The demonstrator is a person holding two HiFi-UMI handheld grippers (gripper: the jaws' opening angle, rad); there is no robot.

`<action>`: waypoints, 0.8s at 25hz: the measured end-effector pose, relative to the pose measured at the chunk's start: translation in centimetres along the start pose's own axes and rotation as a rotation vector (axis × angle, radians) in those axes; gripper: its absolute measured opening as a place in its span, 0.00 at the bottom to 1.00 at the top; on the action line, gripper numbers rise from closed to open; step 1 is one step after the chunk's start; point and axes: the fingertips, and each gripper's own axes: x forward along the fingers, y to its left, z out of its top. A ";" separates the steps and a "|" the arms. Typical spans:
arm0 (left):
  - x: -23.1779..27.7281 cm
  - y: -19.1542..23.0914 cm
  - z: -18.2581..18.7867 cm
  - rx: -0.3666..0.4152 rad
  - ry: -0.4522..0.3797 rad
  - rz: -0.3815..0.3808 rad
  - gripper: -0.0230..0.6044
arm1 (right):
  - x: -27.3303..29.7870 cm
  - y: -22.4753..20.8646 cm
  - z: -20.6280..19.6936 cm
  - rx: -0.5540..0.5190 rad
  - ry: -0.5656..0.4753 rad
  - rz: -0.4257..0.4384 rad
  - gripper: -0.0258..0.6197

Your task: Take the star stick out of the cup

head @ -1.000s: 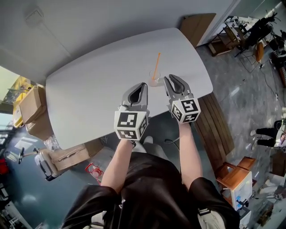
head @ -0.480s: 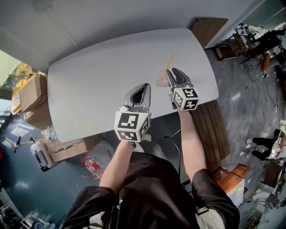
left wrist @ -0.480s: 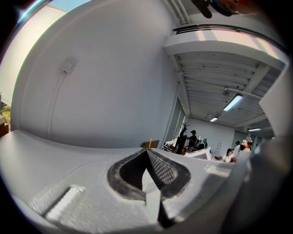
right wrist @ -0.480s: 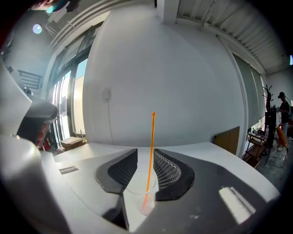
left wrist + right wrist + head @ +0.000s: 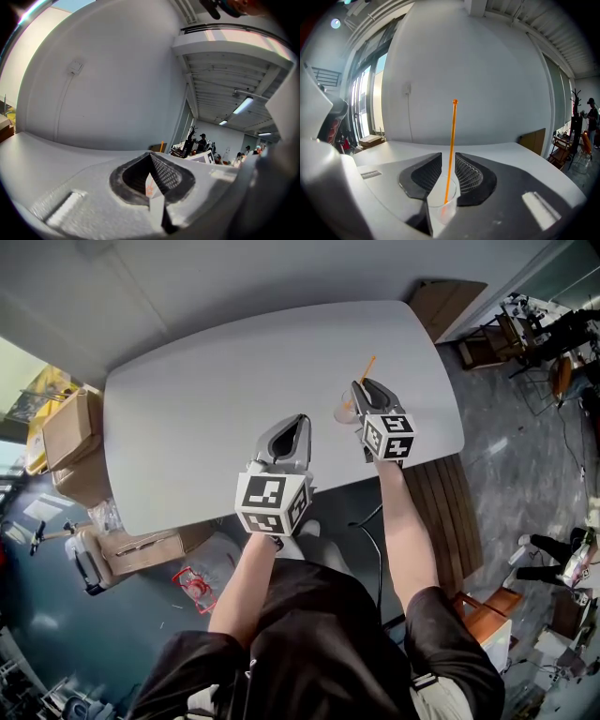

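A thin orange star stick point(image 5: 367, 369) leans in a small clear cup point(image 5: 344, 412) near the right end of the white table point(image 5: 206, 399). My right gripper point(image 5: 360, 387) hovers right above the cup. In the right gripper view the stick point(image 5: 453, 140) rises through the narrow gap between the jaws of that gripper point(image 5: 448, 159), with the cup point(image 5: 442, 205) below. The jaws are closing, and the pads stand clear of the stick. My left gripper point(image 5: 300, 420) stays shut and empty over the table's near edge, left of the cup; in its own view the left gripper point(image 5: 151, 158) holds nothing.
Cardboard boxes point(image 5: 66, 432) are stacked on the floor past the table's left end. A wooden bench point(image 5: 455, 512) runs along the right side, and a brown board point(image 5: 448, 301) leans at the far right corner. People stand in the far room point(image 5: 202, 143).
My right gripper has shifted left and forward from beside the cup until the stick stands between its jaws. The left gripper has hardly moved.
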 end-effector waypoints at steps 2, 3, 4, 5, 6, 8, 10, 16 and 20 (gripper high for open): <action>0.0 0.1 0.0 0.000 0.001 0.001 0.04 | 0.1 -0.1 -0.2 0.018 -0.003 -0.006 0.18; 0.0 0.1 -0.1 -0.003 0.001 0.001 0.04 | 0.1 -0.2 -0.2 0.023 -0.004 -0.007 0.17; 0.0 0.1 -0.1 -0.004 0.003 0.002 0.04 | 0.1 -0.2 -0.3 0.026 -0.004 -0.007 0.15; 0.1 0.1 -0.2 -0.004 0.005 0.003 0.04 | 0.1 -0.3 -0.3 0.030 -0.005 -0.007 0.13; 0.1 0.1 -0.3 -0.004 0.007 0.003 0.04 | 0.1 -0.4 -0.3 0.034 -0.007 -0.007 0.12; 0.0 0.1 -0.3 -0.002 0.008 0.004 0.04 | 0.2 -0.4 -0.2 0.038 -0.013 -0.006 0.08; -0.1 0.3 -0.2 0.000 0.009 0.006 0.04 | 0.1 -0.3 0.0 0.036 -0.022 -0.007 0.08; 0.0 0.3 0.3 0.009 0.002 0.004 0.04 | -1.0 -0.6 1.7 0.051 -0.080 -0.018 0.08; 0.2 -0.2 0.8 0.016 -0.007 -0.011 0.04 | -2.3 -0.3 3.5 0.055 -0.129 -0.014 0.08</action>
